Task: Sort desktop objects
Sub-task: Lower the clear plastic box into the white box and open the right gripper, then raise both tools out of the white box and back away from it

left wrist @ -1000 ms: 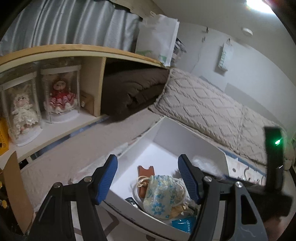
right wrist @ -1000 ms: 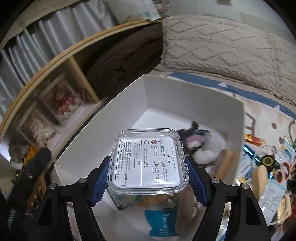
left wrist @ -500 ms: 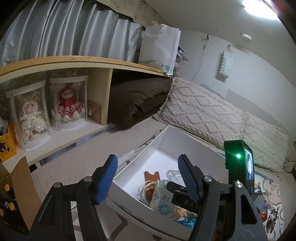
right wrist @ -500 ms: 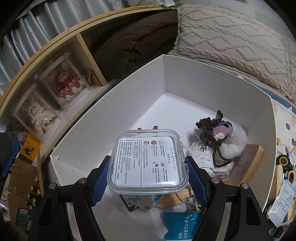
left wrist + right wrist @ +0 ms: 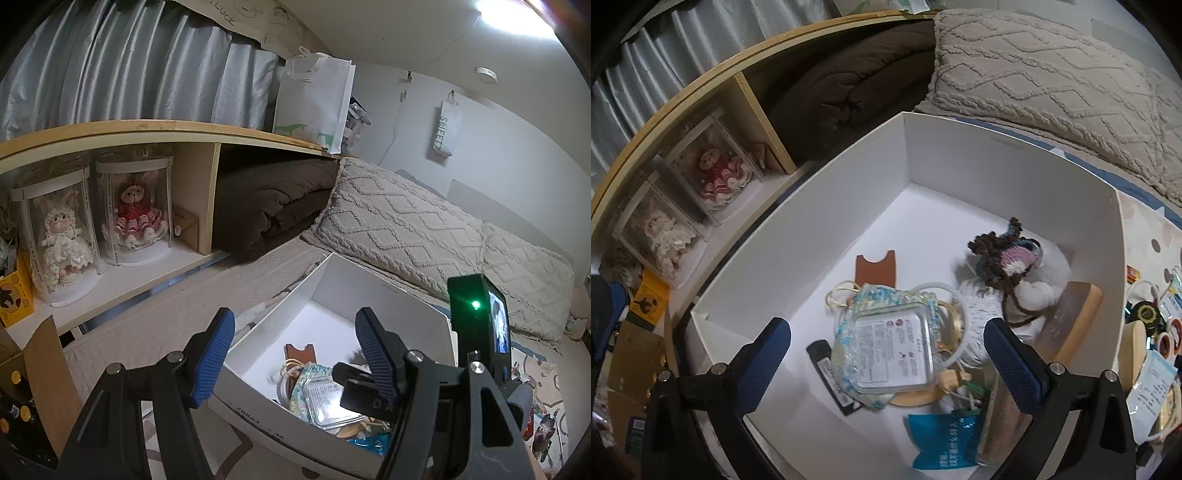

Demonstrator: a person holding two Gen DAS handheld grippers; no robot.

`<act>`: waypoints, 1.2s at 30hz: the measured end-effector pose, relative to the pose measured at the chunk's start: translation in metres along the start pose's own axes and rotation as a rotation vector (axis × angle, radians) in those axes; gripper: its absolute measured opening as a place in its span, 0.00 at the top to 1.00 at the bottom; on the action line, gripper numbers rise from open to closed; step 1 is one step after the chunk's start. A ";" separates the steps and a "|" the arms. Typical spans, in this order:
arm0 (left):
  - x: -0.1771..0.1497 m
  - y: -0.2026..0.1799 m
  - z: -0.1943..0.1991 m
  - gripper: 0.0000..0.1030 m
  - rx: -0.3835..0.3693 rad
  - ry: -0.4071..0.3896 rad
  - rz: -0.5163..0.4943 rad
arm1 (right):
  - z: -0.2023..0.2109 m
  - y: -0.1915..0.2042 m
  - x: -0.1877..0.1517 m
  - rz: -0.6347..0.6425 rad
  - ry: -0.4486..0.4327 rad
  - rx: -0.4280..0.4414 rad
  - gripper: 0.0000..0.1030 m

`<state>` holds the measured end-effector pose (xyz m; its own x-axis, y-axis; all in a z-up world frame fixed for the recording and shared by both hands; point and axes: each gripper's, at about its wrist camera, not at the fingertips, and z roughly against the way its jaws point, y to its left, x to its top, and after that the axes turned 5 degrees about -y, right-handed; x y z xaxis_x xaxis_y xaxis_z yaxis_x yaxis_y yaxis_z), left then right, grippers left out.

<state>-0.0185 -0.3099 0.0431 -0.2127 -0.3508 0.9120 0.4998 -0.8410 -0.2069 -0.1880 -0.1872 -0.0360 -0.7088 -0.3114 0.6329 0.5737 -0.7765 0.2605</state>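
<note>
A clear plastic container (image 5: 892, 350) with a printed label lies flat on a blue floral pouch (image 5: 849, 317) inside the white box (image 5: 849, 206). My right gripper (image 5: 886, 328) hangs above it, jaws opening wide, pads apart from the container and nothing between them. The box also holds a crocheted doll (image 5: 1004, 258), a brown card sleeve (image 5: 877, 266), a wooden block (image 5: 1067, 325) and a blue packet (image 5: 942, 435). My left gripper (image 5: 295, 354) is open and empty at the box's (image 5: 258, 398) near corner. From there the container (image 5: 328, 400) shows under the right gripper's body (image 5: 476, 332).
A wooden shelf (image 5: 147, 127) behind the box holds two dolls in clear cases (image 5: 133, 214) and a folded brown blanket (image 5: 269, 199). Knitted cushions (image 5: 406, 229) line the far side. Small loose items (image 5: 1152, 332) lie on the patterned mat right of the box. A cardboard box (image 5: 40, 369) stands at left.
The right gripper's jaws have sprung apart and let go of the clear container, which now lies on the floral pouch in the box. The left gripper's opening is unchanged.
</note>
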 end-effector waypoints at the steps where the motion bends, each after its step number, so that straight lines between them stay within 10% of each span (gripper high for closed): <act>1: 0.000 0.000 0.000 0.34 0.002 0.000 -0.002 | 0.002 -0.001 -0.001 0.003 -0.002 -0.003 0.00; 36: -0.013 -0.038 -0.002 0.00 0.043 0.025 -0.136 | 0.104 -0.053 -0.033 0.090 -0.289 -0.102 0.00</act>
<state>-0.0363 -0.2741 0.0389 -0.3013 -0.2450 0.9215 0.5006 -0.8632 -0.0659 -0.1529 -0.0787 0.0049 -0.5023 -0.2244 0.8351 0.5744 -0.8085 0.1283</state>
